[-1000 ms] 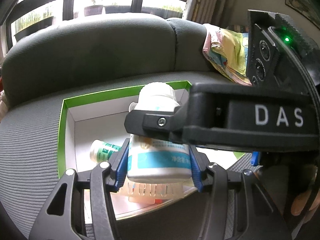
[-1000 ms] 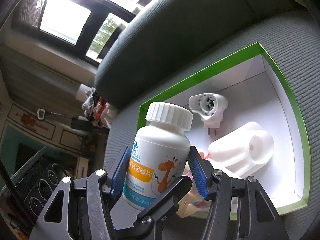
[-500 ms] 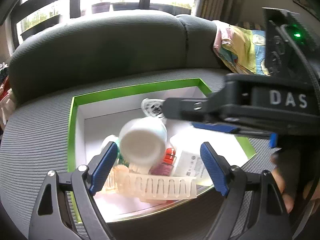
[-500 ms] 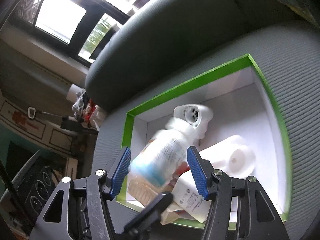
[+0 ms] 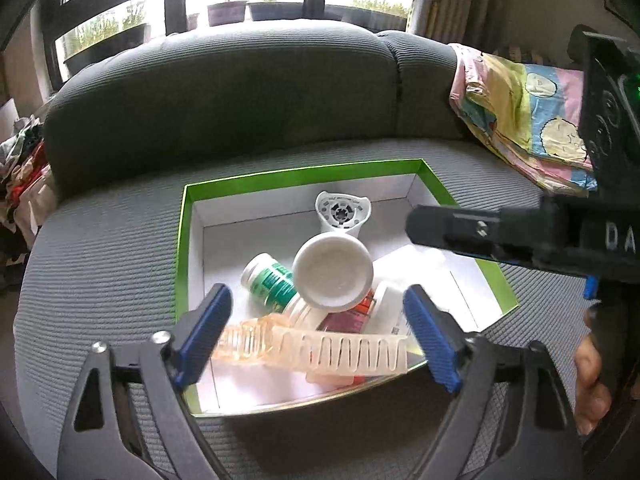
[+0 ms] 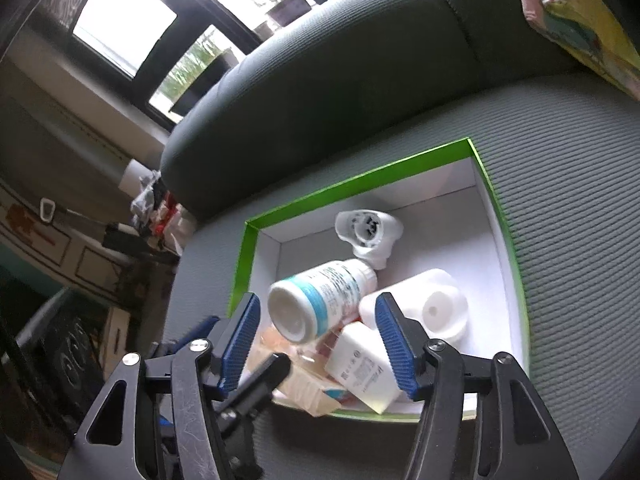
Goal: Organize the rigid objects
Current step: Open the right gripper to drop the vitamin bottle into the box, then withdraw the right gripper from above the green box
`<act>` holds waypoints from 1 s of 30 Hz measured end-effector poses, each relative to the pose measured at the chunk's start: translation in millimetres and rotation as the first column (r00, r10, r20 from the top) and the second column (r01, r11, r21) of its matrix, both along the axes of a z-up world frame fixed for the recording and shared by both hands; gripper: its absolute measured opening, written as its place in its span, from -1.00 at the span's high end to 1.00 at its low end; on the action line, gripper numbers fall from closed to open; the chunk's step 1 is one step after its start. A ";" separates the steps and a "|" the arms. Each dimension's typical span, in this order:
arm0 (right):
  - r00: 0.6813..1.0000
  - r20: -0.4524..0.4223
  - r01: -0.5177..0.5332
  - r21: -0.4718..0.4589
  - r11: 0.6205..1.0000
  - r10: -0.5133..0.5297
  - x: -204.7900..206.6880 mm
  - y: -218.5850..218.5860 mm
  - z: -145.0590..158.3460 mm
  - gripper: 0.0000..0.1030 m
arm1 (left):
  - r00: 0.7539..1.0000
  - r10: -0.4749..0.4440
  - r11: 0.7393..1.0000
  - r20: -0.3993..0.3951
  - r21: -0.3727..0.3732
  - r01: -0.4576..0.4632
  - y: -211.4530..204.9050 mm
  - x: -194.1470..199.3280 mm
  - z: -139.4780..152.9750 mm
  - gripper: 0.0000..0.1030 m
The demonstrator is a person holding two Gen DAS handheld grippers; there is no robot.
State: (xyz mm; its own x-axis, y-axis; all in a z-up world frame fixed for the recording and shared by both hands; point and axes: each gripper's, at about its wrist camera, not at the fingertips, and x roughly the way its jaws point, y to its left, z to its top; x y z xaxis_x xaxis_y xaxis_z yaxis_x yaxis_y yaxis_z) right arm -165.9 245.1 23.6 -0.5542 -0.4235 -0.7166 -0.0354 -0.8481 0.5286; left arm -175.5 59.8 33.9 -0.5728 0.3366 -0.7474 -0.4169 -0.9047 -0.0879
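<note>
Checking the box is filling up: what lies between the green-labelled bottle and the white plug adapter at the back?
In the left wrist view, the big white bottle, base toward the camera, lies between the green-labelled bottle and the adapter.

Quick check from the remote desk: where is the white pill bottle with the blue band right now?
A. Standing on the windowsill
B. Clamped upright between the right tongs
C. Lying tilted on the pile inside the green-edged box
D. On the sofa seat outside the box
C: the white pill bottle lies tilted on the other items inside the green-edged box, with no pads of the opening right tongs on it.
</note>
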 end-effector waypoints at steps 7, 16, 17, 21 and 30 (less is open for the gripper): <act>1.000 -0.002 0.013 0.146 0.989 -0.013 16.1 4.0 6.5 -0.32 | 0.999 0.036 0.999 0.023 -0.004 -0.036 -11.7 6.3 2.8 -0.97; 0.999 -0.023 -0.017 0.288 0.957 0.024 34.4 -7.4 13.6 -0.59 | 0.986 0.125 0.992 0.111 0.007 -0.127 -27.4 4.1 0.9 -0.98; 0.999 -0.023 -0.017 0.297 0.955 0.025 34.9 -9.2 13.6 -0.60 | 0.984 0.134 0.991 0.121 0.010 -0.136 -29.3 4.5 0.9 -0.98; 0.999 -0.025 -0.011 0.329 0.944 0.020 40.9 -14.2 11.7 -0.60 | 0.975 0.153 0.987 0.161 0.030 -0.159 -35.7 5.2 1.4 -0.98; 1.000 -0.009 -0.014 0.370 0.929 0.019 46.0 -15.1 3.9 -0.60 | 0.958 0.180 0.978 0.223 0.062 -0.198 -41.9 3.8 4.5 -0.98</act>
State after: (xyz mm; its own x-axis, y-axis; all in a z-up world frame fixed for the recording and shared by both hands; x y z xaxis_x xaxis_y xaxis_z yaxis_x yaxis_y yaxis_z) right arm -120.0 230.0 27.4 -0.5587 -0.1387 -0.8177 -0.0152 -0.9840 0.1772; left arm -171.7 17.9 38.4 -0.4607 0.3038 -0.8339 -0.2021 -0.9508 -0.2348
